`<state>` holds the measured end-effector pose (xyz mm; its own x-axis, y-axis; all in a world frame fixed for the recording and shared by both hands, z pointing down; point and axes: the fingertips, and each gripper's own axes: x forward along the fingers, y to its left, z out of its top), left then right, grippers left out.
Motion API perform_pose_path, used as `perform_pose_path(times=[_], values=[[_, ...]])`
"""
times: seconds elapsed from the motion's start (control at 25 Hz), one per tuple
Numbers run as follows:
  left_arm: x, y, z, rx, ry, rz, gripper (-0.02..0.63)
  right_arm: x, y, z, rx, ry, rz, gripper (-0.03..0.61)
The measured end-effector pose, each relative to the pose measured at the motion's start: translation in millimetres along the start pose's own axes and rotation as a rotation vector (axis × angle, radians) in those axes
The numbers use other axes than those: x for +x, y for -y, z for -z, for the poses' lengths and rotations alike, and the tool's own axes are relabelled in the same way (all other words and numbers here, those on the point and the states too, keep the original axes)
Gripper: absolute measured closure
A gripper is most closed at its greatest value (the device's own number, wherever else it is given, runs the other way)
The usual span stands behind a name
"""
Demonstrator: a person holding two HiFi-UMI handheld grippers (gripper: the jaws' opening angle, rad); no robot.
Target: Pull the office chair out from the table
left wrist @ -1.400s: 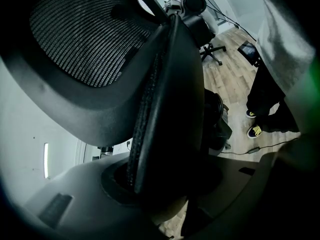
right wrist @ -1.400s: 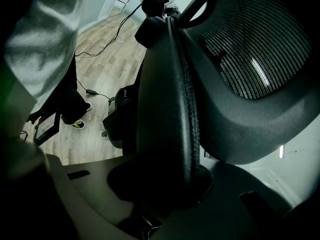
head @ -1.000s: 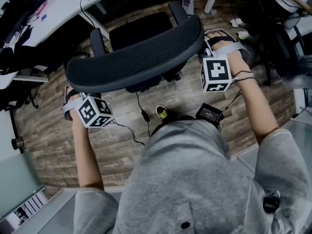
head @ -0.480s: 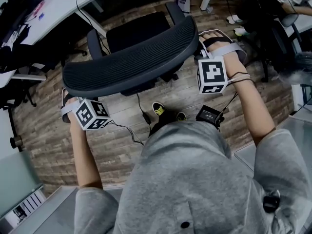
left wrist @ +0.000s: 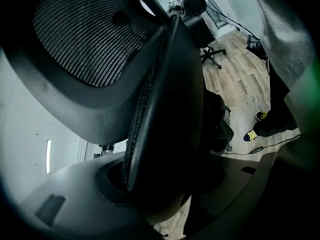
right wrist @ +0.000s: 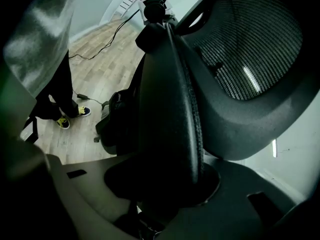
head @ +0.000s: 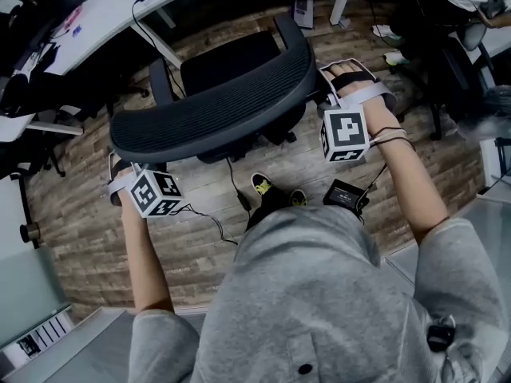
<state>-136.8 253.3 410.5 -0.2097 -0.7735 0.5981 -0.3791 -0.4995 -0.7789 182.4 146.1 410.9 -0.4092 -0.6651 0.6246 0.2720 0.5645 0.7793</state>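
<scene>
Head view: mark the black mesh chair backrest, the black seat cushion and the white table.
Black mesh chair backrest (head: 214, 104): head view, middle of its top edge.
Black seat cushion (head: 227, 54): head view, its centre.
White table (head: 108, 10): head view, bare top.

Chair btwn desk & person (seat toward desk); adapter on floor, R of shoes.

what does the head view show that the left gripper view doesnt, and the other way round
Only the head view: the black box on the floor, and the backrest seen from above. Only the left gripper view: the left gripper's opening jaws with the backrest's edge between them. Both: the mesh backrest, wooden floor, yellow-trimmed shoes.
</scene>
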Motion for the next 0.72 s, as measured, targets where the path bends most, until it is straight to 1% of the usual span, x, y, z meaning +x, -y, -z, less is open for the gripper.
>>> perform_pose_path(times=[0.08, 0.12, 0.2, 0.24, 0.32, 0.4, 0.48, 0.6, 0.68, 0.72], values=[[-5, 1, 1, -0.007, 0.015, -0.025, 0.349, -5, 0, -5, 0.033, 0.051, 0.044, 0.399], [-8, 0, 2, -0.016, 0.024, -0.040, 0.338, -8, 2, -7, 0.052, 0.078, 0.060, 0.389], [-17, -4, 9, -0.056, 0.033, -0.072, 0.331, -14, 5, -8, 0.091, 0.125, 0.083, 0.382], [-23, -5, 15, -0.091, 0.032, -0.088, 0.331, -18, 7, -6, 0.110, 0.142, 0.093, 0.380], [-38, -7, 29, -0.188, 0.035, -0.119, 0.331, -29, 9, 4, 0.154, 0.154, 0.115, 0.380], [-54, -4, 41, -0.307, 0.057, -0.146, 0.333, -42, 9, 16, 0.215, 0.156, 0.146, 0.377], [-68, 5, 46, -0.428, 0.086, -0.154, 0.333, -53, 9, 23, 0.257, 0.155, 0.187, 0.368], [-85, 23, 40, -0.599, 0.134, -0.136, 0.333, -69, 10, 28, 0.299, 0.148, 0.245, 0.368], [-96, 34, 30, -0.718, 0.183, -0.119, 0.342, -84, 7, 34, 0.386, 0.161, 0.264, 0.370], [-101, 38, 25, -0.781, 0.208, -0.112, 0.366, -94, 4, 36, 0.445, 0.176, 0.268, 0.371]])
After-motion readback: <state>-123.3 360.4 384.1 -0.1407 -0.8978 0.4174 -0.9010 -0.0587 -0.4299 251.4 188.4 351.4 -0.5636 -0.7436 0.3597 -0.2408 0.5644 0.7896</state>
